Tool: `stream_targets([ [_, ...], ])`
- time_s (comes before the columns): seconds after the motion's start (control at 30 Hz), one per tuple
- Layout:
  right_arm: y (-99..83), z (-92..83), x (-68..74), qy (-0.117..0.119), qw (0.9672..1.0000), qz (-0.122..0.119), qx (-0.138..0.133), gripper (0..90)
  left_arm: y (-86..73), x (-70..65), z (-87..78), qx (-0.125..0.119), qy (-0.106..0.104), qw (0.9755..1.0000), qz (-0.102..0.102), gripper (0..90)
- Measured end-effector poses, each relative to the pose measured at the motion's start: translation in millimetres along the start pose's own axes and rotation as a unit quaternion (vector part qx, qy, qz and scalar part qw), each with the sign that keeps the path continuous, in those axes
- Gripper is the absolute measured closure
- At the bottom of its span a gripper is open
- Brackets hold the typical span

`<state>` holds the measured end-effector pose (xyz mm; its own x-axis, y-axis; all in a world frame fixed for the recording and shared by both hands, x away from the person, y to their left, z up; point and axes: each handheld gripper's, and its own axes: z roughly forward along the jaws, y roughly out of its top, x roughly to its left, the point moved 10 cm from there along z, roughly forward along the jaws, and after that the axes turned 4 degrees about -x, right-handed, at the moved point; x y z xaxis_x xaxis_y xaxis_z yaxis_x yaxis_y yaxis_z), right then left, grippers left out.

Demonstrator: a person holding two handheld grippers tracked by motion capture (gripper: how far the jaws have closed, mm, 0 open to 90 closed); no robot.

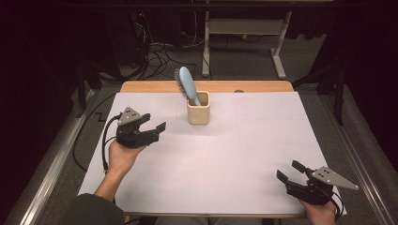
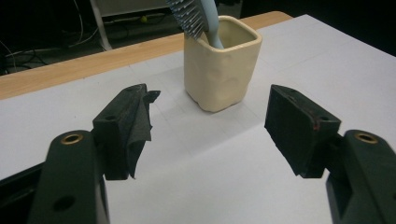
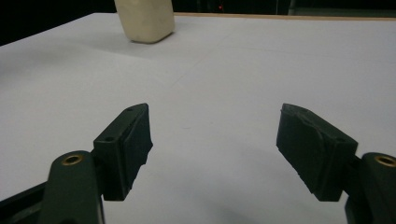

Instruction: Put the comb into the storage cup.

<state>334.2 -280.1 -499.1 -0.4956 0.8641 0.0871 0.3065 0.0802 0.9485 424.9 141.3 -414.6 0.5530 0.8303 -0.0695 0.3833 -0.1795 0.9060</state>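
Observation:
A cream square cup (image 1: 198,108) stands upright at the back middle of the white sheet, with a light-blue hairbrush (image 1: 186,83) leaning out of it, bristles to the left. In the left gripper view the cup (image 2: 221,70) and the brush (image 2: 196,16) lie just ahead of the jaws. My left gripper (image 1: 157,127) hovers left of the cup, open and apart from it, nothing between its jaws (image 2: 208,126). At the front right corner my right gripper (image 1: 289,170) is held open over the bare sheet. Far off at the top of the right gripper view is the cup (image 3: 144,21), beyond the gripper's (image 3: 215,135) open jaws.
White paper (image 1: 234,154) covers the wooden table (image 1: 155,86), whose bare strip shows along the far edge. Beyond the table are cables and a metal table frame (image 1: 244,28) on the floor.

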Motion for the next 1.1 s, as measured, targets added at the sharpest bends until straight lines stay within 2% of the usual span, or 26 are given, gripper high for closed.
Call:
stream_targets([
  [1.1,-0.3,-0.1,-0.3,-0.002,1.0000,0.003,0.001,27.1,-16.9,5.9,-20.0,-0.008,-0.005,0.9997,-0.021,30.7],
])
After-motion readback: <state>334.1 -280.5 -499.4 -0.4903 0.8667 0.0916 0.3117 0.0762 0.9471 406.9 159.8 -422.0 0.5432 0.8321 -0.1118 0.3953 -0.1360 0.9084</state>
